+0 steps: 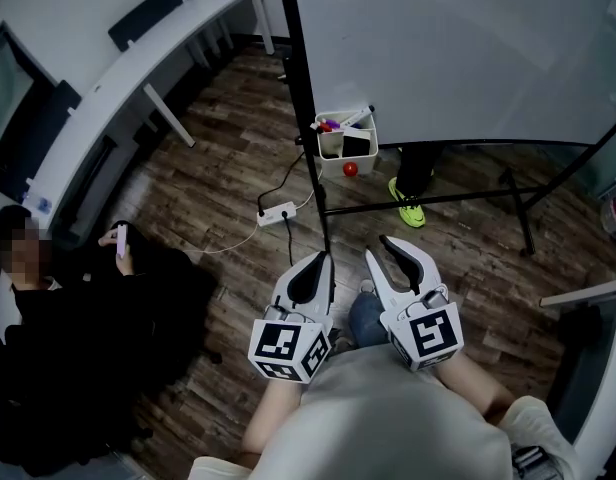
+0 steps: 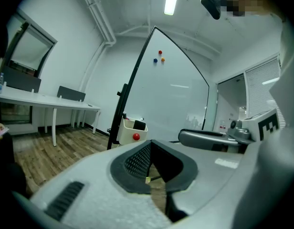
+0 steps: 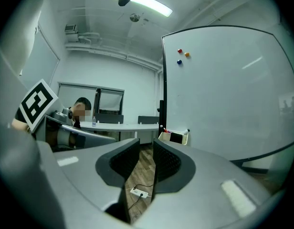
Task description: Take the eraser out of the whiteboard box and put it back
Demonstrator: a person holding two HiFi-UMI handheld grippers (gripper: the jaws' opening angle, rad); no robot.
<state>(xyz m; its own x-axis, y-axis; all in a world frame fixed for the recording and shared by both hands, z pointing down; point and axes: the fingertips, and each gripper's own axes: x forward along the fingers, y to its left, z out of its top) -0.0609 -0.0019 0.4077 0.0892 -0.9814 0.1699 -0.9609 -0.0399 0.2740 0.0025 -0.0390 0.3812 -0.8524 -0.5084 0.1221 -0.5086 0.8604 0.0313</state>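
The eraser (image 1: 358, 145) stands on end inside the whiteboard box (image 1: 329, 152), toward the right side of the box in the head view, with its dark upper end above the rim. The markers (image 1: 335, 124) lie at the back of the same box. The box is mounted at the lower left corner of the whiteboard (image 1: 468, 48), and a red round magnet (image 1: 350, 169) sits low on the box's front wall. The left gripper (image 1: 318, 261) and the right gripper (image 1: 380, 248) are both well apart from the box, on the near side of it, with a power strip (image 1: 276, 213) on the floor between them and the box. The left gripper's jaws meet at the tips and hold nothing. The right gripper's jaws stand a narrow gap apart, and nothing is between them. The eraser is judged to be light, with a stiff body and a soft felt face, and not fragile. Take hold of the exposed upper end across its two broad faces and lift straight up. The box looks thin-walled and may shift if the jaws snag its rim. No brand, label or writing is legible on the eraser, the box or the whiteboard. The marker cubes (image 1: 285, 348) carry only black-and-white square patterns.
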